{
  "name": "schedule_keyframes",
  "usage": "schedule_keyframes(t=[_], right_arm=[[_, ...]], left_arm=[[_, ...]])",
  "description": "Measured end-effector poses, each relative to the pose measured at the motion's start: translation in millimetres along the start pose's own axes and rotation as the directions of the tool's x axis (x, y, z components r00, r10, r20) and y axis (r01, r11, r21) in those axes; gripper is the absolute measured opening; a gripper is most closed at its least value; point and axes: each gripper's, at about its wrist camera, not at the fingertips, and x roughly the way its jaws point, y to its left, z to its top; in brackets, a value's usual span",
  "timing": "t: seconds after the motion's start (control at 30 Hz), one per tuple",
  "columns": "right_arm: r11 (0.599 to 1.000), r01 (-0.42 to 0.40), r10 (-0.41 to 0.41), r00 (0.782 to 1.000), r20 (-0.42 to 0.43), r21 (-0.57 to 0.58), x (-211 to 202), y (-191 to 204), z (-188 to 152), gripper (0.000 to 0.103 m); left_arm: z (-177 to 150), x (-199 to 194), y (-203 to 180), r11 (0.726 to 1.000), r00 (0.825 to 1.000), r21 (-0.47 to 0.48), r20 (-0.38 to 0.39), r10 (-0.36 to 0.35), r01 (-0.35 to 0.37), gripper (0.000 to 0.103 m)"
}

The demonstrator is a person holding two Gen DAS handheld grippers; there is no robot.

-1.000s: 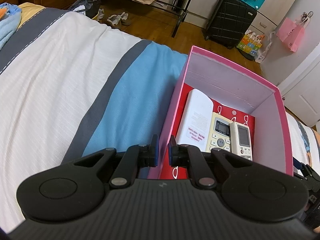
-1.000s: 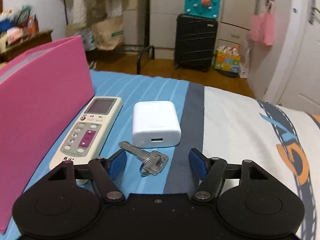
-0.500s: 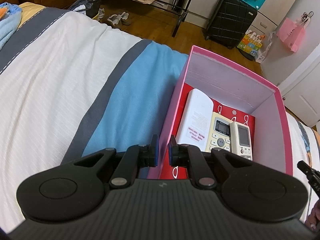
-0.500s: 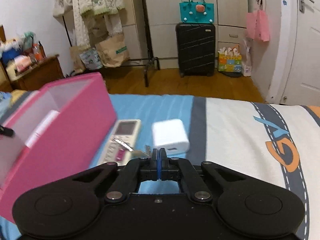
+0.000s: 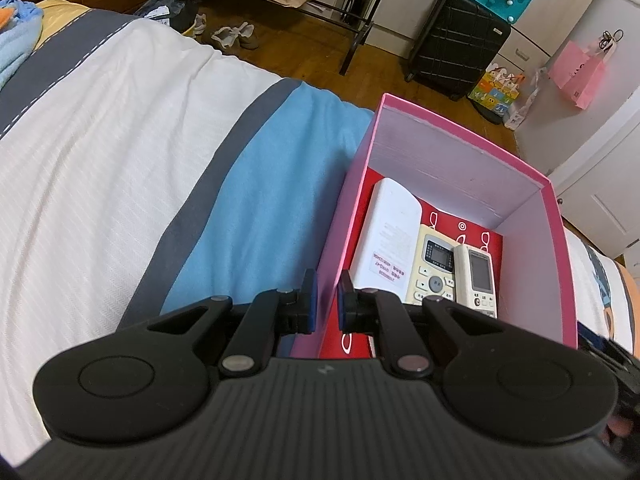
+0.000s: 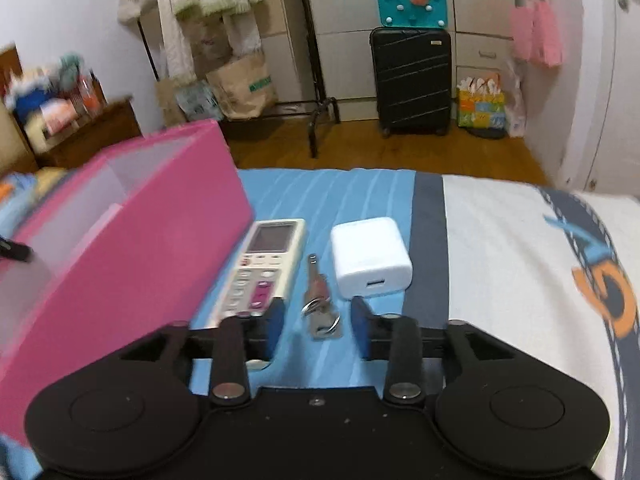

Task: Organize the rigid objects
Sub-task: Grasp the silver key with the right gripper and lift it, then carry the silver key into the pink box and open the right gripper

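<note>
Partly blurred, the key point(image 6: 320, 300) lies between just-opened right jaws.

The pink box point(image 5: 554, 240) was part-filled by three remotes point(image 5: 434, 270), its far right floor left bare. Beside it, passage was narrowed by a remote point(image 6: 266, 262), key point(image 6: 318, 300) and charger point(image 6: 370, 256); white bedding point(image 6: 500, 264) lay open.

We see a wooden floor point(image 6: 360, 144) beyond the striped bed point(image 5: 120, 160), with a black suitcase point(image 6: 412, 80) at twelve o'clock against pale cabinets point(image 6: 344, 20). A clothes rack point(image 6: 312, 92) stands at eleven o'clock and a wooden dresser point(image 6: 92, 132) at nine, under even indoor light.
</note>
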Motion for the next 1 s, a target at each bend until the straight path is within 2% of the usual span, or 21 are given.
schedule_keyframes(t=[0.07, 0.13, 0.17, 0.2, 0.27, 0.37, 0.53, 0.67, 0.77, 0.93, 1.0], right_arm=[[0.999, 0.036, -0.036, 0.999, -0.031, 0.0, 20, -1, 4, 0.045], [0.998, 0.034, -0.03, 0.998, -0.062, 0.056, 35, -8, 3, 0.046], [0.997, 0.027, -0.025, 0.999, -0.033, 0.066, 36, -8, 0, 0.044], [0.998, 0.022, -0.021, 0.999, -0.025, 0.051, 35, -6, -3, 0.028], [0.998, -0.045, 0.047, 0.998, -0.048, 0.039, 30, -2, -8, 0.026], [0.974, -0.173, 0.185, 0.98, -0.069, 0.145, 15, -11, -12, 0.025], [0.932, -0.221, 0.227, 0.974, 0.012, 0.289, -6, -24, -18, 0.025], [0.899, -0.276, 0.273, 0.96, 0.056, 0.34, -16, -23, -13, 0.025], [0.86, -0.326, 0.314, 0.944, 0.096, 0.392, -26, -22, -10, 0.025], [0.819, -0.392, 0.352, 0.92, 0.174, 0.42, -49, -10, 8, 0.025], [0.799, -0.436, 0.38, 0.9, 0.214, 0.415, -58, -2, 18, 0.025]], left_arm=[[0, 0, 0, 1.0, 1.0, -0.006, -0.002, -0.003, 0.003, 0.009], [1, 2, 1, 1.0, 1.0, -0.01, -0.003, -0.009, 0.009, 0.009], [1, 2, 1, 1.0, 1.0, -0.01, -0.004, -0.009, 0.009, 0.009], [0, 3, 0, 1.0, 1.0, -0.006, -0.003, -0.007, 0.007, 0.009], [0, 2, -2, 1.0, 1.0, 0.008, 0.0, -0.001, 0.001, 0.009], [-1, 2, -3, 1.0, 1.0, 0.01, 0.001, 0.0, 0.0, 0.009], [0, 0, -2, 1.0, 1.0, 0.003, -0.001, 0.0, 0.0, 0.009], [0, -2, -2, 1.0, 1.0, 0.002, -0.001, 0.005, -0.005, 0.009], [1, -1, -1, 1.0, 1.0, -0.001, -0.001, 0.005, -0.005, 0.009], [1, -1, 0, 1.0, 1.0, 0.003, 0.0, 0.007, -0.007, 0.009], [0, -1, -1, 1.0, 1.0, 0.003, 0.0, 0.006, -0.006, 0.009]])
